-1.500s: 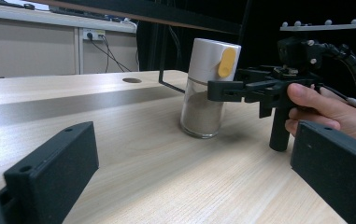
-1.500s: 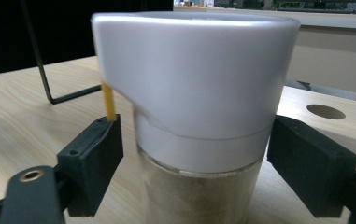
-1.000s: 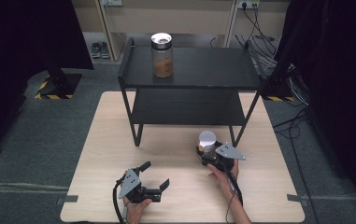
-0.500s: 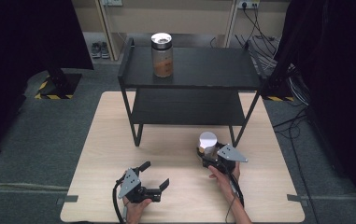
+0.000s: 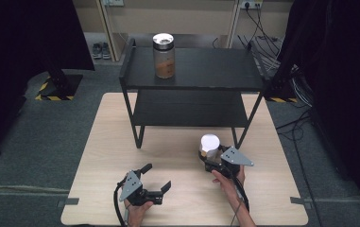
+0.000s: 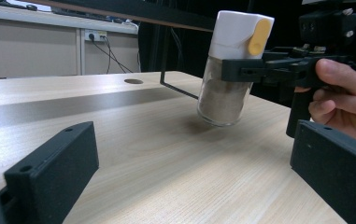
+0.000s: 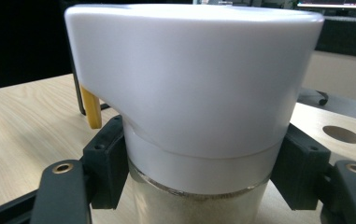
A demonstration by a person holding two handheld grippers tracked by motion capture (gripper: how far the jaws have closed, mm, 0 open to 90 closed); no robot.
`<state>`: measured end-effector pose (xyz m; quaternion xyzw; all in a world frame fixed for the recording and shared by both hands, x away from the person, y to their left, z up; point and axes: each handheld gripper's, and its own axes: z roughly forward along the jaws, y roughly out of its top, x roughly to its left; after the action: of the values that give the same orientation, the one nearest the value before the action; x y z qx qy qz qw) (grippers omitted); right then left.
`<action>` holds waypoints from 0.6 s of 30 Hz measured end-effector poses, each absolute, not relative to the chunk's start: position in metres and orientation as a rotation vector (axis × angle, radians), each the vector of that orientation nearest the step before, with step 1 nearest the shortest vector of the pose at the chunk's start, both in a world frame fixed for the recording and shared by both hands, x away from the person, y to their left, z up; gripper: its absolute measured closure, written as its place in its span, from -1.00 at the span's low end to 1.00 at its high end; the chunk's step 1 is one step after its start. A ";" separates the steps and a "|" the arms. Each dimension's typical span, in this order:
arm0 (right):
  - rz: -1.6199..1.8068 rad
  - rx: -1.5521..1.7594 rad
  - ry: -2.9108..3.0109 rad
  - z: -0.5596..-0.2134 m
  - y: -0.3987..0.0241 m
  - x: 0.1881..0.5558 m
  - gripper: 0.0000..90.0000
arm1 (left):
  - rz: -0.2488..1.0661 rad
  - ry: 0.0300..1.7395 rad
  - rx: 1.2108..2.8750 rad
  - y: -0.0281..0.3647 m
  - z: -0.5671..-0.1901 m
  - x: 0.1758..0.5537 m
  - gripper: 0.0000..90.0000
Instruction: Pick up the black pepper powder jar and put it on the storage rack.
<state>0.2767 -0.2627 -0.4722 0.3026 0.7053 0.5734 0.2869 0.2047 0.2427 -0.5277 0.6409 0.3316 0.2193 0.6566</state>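
- Right tool [image 5: 210,159] is clamped on the shaker jar [image 5: 210,146], pads pressing just below its white cap, in front of the black shelf unit [image 5: 192,71].
- From the left tool's camera the jar [image 6: 234,70] looks tilted, its base apparently just lifted off the table [image 6: 166,154].
- Clear, hard walls, glass by the look: stiff, smooth, likely slippery and breakable.
- Pale powder fills most of it, so expect moderate weight sitting low.
- The hold under the cap's rim seems wise; the rim should stop it sliding down.
- Yellow flap [image 6: 259,36] on the cap: best kept clear of it.
- Left tool [image 5: 151,182] lies wide open, holding nothing, farther from the shelf unit.
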 end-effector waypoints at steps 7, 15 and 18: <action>1.558 0.779 1.892 -0.462 -0.263 0.271 -0.32 | 0.499 0.752 1.451 0.243 -0.528 0.204 -0.99; 1.579 0.750 1.919 -0.444 -0.262 0.265 -0.32 | 0.499 0.754 1.449 0.243 -0.528 0.204 -0.99; 1.585 0.740 1.926 -0.436 -0.261 0.263 -0.32 | 0.499 0.753 1.448 0.243 -0.528 0.204 -0.99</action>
<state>0.2632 -0.2609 -0.4359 0.2742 0.7134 0.5870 0.2668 0.2042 0.2426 -0.5281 0.6394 0.3326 0.2201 0.6574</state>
